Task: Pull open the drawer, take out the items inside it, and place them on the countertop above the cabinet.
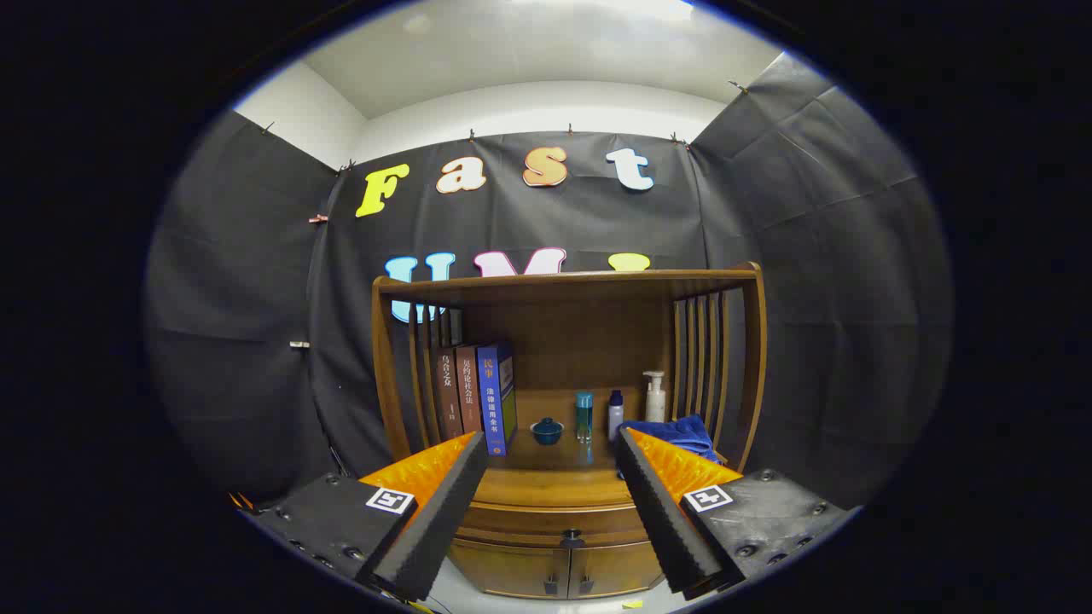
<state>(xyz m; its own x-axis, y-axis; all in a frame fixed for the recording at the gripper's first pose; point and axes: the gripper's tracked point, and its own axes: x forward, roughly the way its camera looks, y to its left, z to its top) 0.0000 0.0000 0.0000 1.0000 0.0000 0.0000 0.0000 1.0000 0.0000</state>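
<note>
Fingers [550, 448] spread wide, released, grasping nothing, held off from wooden cabinet [567, 358]. Drawer [554, 518] closed, seen between fingers, dark knob [572, 539] at its lower edge; its contents hidden. Below it, 2 small doors [554, 570]. Cabinet surface [559, 488] above drawer carries 3 upright books [478, 394] at left, small blue lidded cup [547, 431], teal bottle [583, 416], small white bottle [616, 414], pump bottle [655, 396], blue cloth [678, 433] at right.

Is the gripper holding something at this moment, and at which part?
Nothing is held. The gripper is open, its fingers spread apart in the air before the wooden cabinet, short of the drawer knob.
</note>
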